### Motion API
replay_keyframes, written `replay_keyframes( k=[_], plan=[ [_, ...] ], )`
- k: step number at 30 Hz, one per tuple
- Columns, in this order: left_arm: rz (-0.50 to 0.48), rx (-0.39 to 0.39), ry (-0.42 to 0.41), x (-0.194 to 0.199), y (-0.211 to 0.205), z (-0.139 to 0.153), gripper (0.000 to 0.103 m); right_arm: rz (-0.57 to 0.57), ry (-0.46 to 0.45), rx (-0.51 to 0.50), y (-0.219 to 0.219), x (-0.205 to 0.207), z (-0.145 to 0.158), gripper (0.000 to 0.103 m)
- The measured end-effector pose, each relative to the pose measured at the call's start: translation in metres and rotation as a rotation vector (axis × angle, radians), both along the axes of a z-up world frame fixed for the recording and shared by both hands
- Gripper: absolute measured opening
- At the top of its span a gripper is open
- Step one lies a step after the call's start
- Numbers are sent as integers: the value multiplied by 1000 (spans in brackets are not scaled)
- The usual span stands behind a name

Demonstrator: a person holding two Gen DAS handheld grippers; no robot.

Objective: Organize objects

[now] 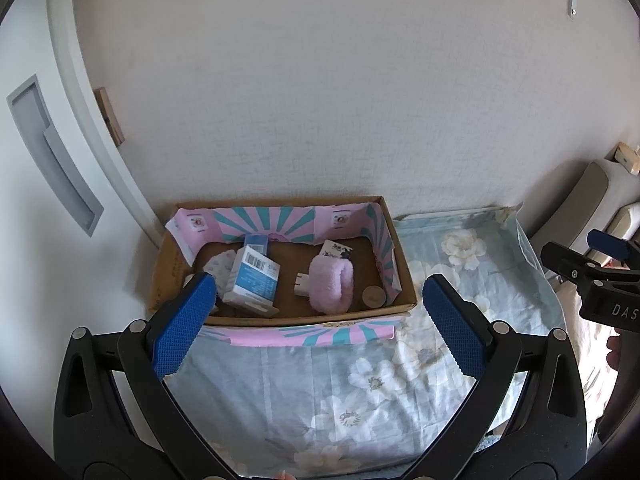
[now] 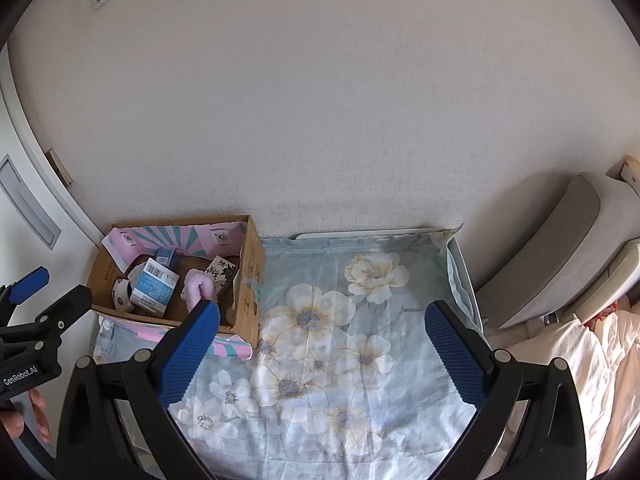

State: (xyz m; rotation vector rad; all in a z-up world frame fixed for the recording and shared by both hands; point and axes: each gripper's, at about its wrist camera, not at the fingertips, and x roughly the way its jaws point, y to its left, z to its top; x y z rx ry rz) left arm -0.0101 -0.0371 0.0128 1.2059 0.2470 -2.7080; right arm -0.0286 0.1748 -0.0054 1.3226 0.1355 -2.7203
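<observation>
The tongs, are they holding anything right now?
No. The left tongs and right tongs are both open and empty. The pink fluffy band lies in the cardboard box.

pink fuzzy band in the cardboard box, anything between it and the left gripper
Nothing visible blocks it from above. The fluffy pink band lies in the open cardboard box, and the open left gripper hovers before the box's low front wall. A blue-and-white carton sits to the band's left, apart from it.
</observation>
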Motion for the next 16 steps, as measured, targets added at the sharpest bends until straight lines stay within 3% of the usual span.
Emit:
replay_keyframes(
  k=[16],
  plan=[
    [-35,-51,77,5,15,13,103,12,11,4,3,-3,3,102]
  ],
)
